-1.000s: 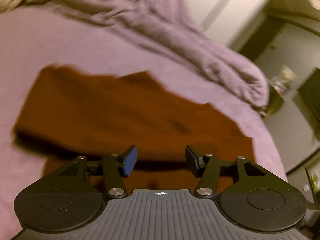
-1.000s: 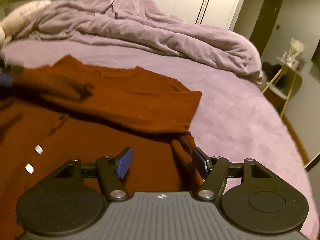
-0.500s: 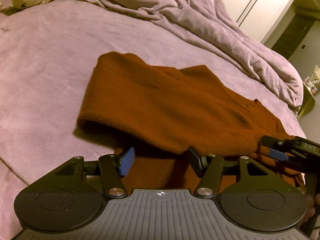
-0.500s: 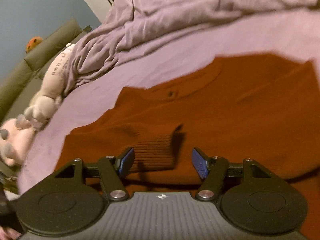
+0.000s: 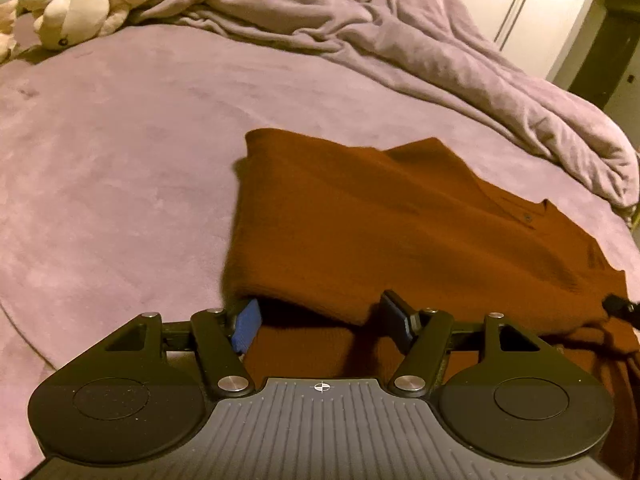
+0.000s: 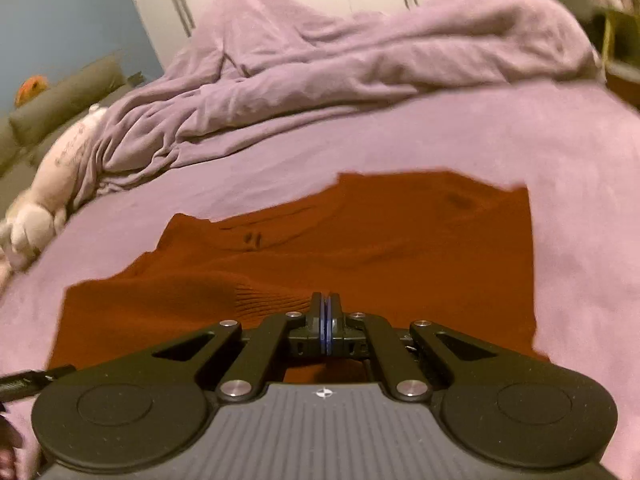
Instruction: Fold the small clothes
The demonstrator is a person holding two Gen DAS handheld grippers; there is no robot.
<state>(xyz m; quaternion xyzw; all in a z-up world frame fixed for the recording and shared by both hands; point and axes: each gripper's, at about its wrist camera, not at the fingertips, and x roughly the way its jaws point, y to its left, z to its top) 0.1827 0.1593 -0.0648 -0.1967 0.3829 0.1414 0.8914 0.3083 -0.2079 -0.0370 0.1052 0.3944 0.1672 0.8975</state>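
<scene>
Sweater (image 5: 360,220) x1, plush toy (image 5: 68,4) x1, blanket (image 5: 400,40) x1

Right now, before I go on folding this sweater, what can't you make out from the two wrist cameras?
- Right gripper: jaws have just closed, pads together; whether sweater fabric is pinched is hidden by the fingers, right wrist view.
- Sweater's near hem: covered by the left gripper body, left wrist view.
- Sweater's right side: cut off at the frame edge, left wrist view.
- Sweater's far edge: blurred, right wrist view.
- Stuffed toy: partly under the blanket.
</scene>
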